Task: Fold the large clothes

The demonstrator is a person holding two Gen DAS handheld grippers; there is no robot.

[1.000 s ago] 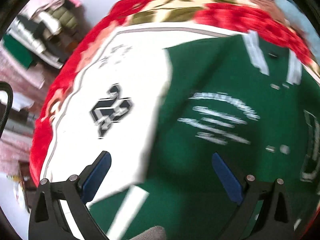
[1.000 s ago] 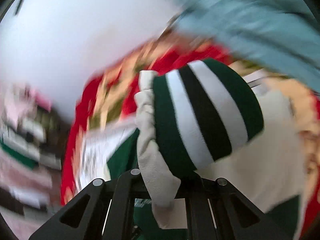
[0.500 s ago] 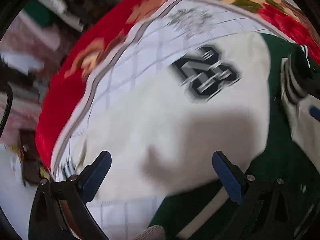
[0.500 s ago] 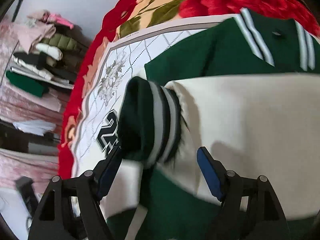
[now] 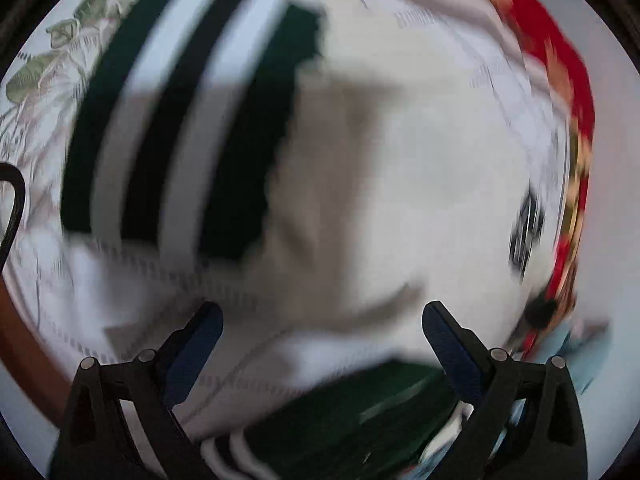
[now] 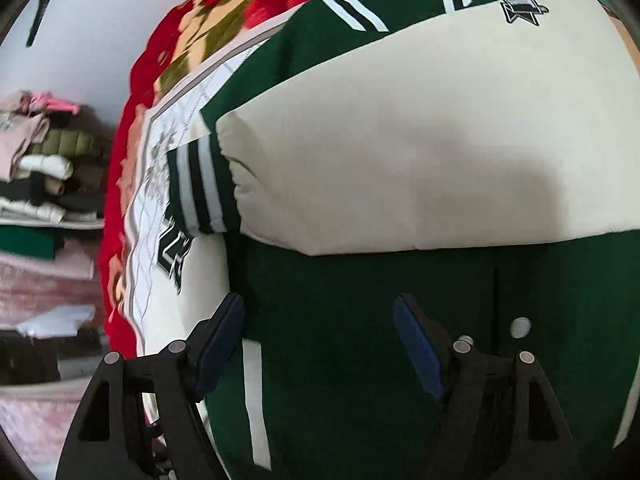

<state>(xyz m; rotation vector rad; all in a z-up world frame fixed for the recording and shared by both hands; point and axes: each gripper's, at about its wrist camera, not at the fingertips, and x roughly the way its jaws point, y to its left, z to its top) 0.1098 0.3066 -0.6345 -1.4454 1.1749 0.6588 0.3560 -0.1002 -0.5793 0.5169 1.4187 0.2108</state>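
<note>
I've got both hand-held grippers spread wide, nothing held: left (image 5: 322,344) over the blurred striped cuff (image 5: 180,120), right (image 6: 318,336) above the green jacket (image 6: 360,340), cream sleeve (image 6: 420,152) folded across, on the bed's blanket (image 6: 224,28).

The right hand-held gripper (image 6: 318,344) has its jaws spread, with only flat green jacket (image 6: 360,320) cloth between them; nothing blocks that gap. Ahead of it, the cream sleeve (image 6: 420,152) lies folded across the jacket as a raised ridge. To its left, past the blanket (image 6: 120,184) edge, a clothes pile (image 6: 44,168) fills the shelves. The left hand-held gripper (image 5: 322,340) is also spread, over cream cloth; the striped cuff (image 5: 180,120) lies ahead. That view is blurred.
</note>
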